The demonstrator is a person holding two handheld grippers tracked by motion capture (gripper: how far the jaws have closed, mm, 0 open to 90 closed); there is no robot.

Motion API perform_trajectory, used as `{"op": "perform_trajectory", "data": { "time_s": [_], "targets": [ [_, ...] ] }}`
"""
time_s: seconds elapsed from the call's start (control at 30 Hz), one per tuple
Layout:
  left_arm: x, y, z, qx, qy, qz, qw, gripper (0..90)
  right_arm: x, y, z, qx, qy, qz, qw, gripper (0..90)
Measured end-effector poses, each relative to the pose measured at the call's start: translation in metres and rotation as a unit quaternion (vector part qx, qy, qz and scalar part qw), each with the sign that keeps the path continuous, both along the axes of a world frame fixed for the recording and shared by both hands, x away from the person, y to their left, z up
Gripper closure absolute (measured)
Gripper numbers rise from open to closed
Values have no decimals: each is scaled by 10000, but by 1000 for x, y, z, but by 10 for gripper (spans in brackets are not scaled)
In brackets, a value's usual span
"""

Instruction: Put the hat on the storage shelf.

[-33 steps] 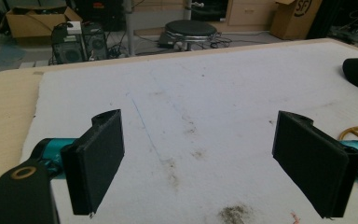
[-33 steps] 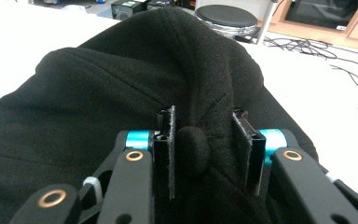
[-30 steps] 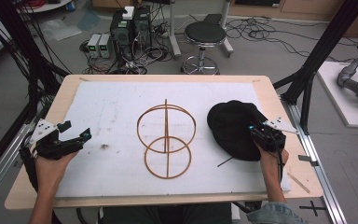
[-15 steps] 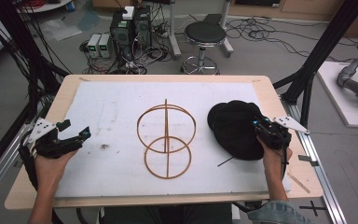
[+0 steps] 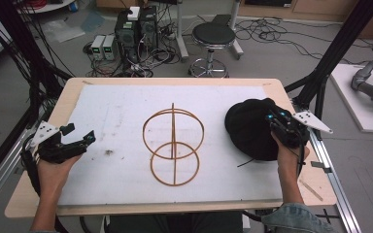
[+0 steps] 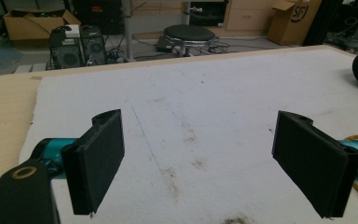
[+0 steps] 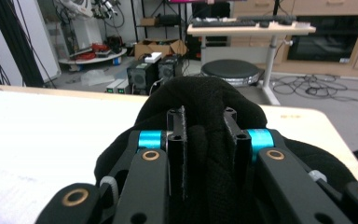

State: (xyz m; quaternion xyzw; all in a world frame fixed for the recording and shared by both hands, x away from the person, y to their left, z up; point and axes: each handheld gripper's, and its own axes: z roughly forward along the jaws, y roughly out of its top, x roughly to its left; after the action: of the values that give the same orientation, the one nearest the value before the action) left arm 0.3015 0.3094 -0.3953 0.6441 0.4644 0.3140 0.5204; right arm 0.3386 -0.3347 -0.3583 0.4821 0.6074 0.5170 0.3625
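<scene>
- black knit hat (image 5: 250,128) bunched between my right gripper (image 7: 208,140) jaws, clamped, just closed.
- thin fold: could slip out lifting.
- left gripper (image 6: 200,158) wide open, idle.
- wire stand (image 5: 173,143) left of it: brim may snag.

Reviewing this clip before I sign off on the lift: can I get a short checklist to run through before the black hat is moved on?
1. Right claw shut on the black hat, fabric pinched between its jaws: ok.
2. Hat fully off the white mat: cannot tell.
3. Wire stand upright at mid-table, apart from the hat: ok.
4. Left claw open, nothing between its jaws, away from the stand: ok.
5. Thin dark strand at the hat's near edge free of snags: cannot tell.
</scene>
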Motion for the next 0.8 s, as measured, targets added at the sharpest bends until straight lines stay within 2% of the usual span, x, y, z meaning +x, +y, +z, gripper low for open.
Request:
{"op": "perform_trajectory", "data": {
  "time_s": [0.27,0.47,0.57,0.6,0.77,0.8],
  "targets": [
    [-2,3,1,-15,-10,35,10000,171,0,3,19,123,-237,89,9996,763],
    [-2,4,1,-20,-15,32,10000,171,-1,10,43,181,-498,239,9983,763],
    [-2,4,2,-21,-17,38,10000,171,-1,11,50,228,-532,292,9979,763],
    [-2,5,2,-22,-22,35,10000,171,0,13,57,279,-608,358,9971,764],
    [-2,6,2,-46,-35,42,10000,171,0,13,70,494,-768,588,9941,764],
    [-2,6,2,-54,-39,51,10000,171,0,13,77,686,-863,727,9912,764]
  ]
}}
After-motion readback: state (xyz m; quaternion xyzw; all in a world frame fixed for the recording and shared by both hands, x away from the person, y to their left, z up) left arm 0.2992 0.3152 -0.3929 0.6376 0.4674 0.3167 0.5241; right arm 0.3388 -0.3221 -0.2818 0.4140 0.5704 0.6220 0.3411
